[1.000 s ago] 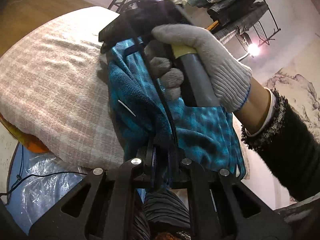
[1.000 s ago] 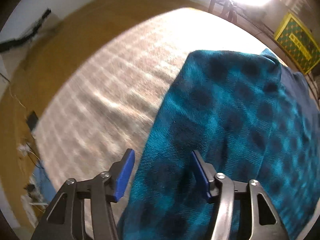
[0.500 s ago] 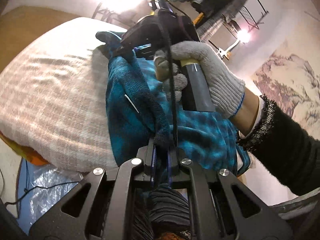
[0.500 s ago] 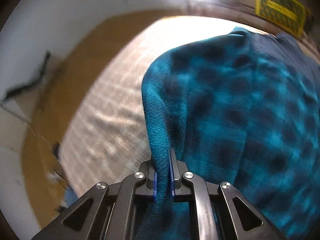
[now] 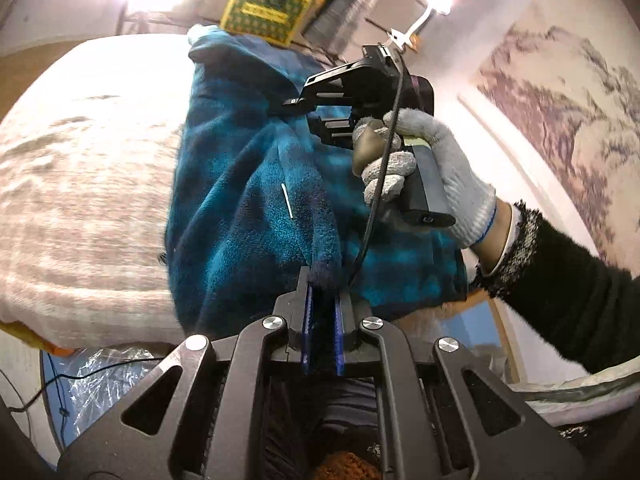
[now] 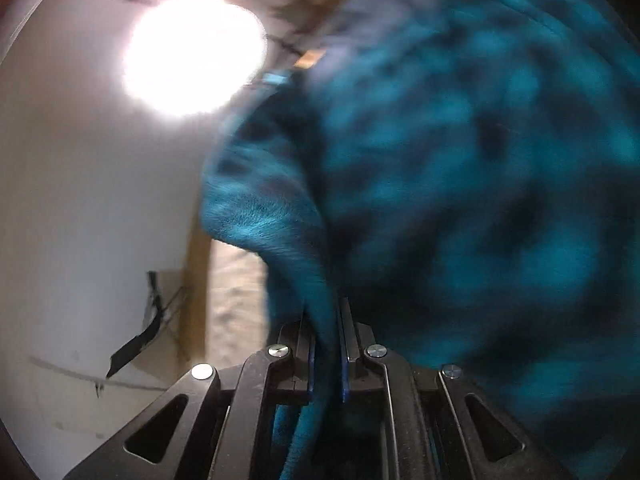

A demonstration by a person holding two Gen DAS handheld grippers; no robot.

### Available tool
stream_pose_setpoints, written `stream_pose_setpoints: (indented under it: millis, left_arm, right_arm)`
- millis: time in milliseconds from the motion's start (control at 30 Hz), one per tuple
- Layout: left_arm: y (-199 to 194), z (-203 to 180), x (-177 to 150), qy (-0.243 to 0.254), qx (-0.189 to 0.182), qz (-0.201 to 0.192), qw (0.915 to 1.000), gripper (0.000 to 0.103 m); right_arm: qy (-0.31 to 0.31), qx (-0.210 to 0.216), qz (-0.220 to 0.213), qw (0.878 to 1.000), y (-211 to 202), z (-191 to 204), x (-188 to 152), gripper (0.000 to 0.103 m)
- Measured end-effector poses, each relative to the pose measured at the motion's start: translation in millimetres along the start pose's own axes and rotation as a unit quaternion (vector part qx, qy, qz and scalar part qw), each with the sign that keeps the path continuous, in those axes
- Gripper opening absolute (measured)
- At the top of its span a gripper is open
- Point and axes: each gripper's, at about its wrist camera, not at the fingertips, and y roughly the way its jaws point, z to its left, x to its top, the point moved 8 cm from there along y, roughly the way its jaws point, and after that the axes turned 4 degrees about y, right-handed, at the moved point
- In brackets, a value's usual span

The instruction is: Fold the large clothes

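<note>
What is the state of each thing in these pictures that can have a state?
Blue fleece garment: partly lifted, bunched, held by both grippers, not yet folded.
Left gripper: shut on a dark edge of the garment.
Right gripper: its jaws have just been closing; now shut on a fold of the garment.
Gloved hand: holds the right gripper's handle.
Checked bed cover: spread flat under the garment.

Garment on bed

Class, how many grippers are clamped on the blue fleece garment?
2: the left gripper pinches its near edge; the right gripper grips an edge farther up the blue fleece garment.
</note>
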Motion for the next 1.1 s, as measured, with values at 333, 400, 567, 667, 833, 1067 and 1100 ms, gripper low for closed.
stream_pose_setpoints:
  millis: [333,400,567,667,833,1067,1100]
  left_arm:
    - [23.5,-7.3,-6.9,0.015,0.0,0.034,0.9993,0.006]
    - [27.0,-9.2,-4.5,0.016,0.002,0.036,0.9992,0.006]
    - [28.0,-11.7,-4.3,0.022,0.011,0.036,0.999,0.006]
    - [31.9,-10.7,-5.6,0.021,0.013,0.04,0.9989,0.006]
    - [37.6,-14.5,-7.3,0.042,0.025,0.05,0.9975,0.006]
    - [36.8,-20.9,-5.9,0.074,0.039,0.049,0.9953,0.006]
    - [40.8,-21.8,-7.4,0.077,0.038,0.052,0.995,0.006]
  right_arm:
    - [-0.145,-0.097,-0.032,0.984,-26.1,19.3,29.4,0.062]
    - [-0.164,-0.12,-0.04,0.978,-23.4,24.3,41.5,0.061]
    - [-0.226,-0.188,-0.079,0.952,-21.1,36.6,69.7,0.062]
    - [-0.288,-0.205,-0.1,0.93,-15.0,64.5,76.1,0.081]
    - [-0.368,-0.283,-0.084,0.882,38.5,87.7,94.2,0.033]
    - [-0.149,-0.046,-0.076,0.985,21.9,71.3,148.8,0.007]
    - [-0.104,-0.011,-0.084,0.991,14.8,57.4,161.2,0.006]
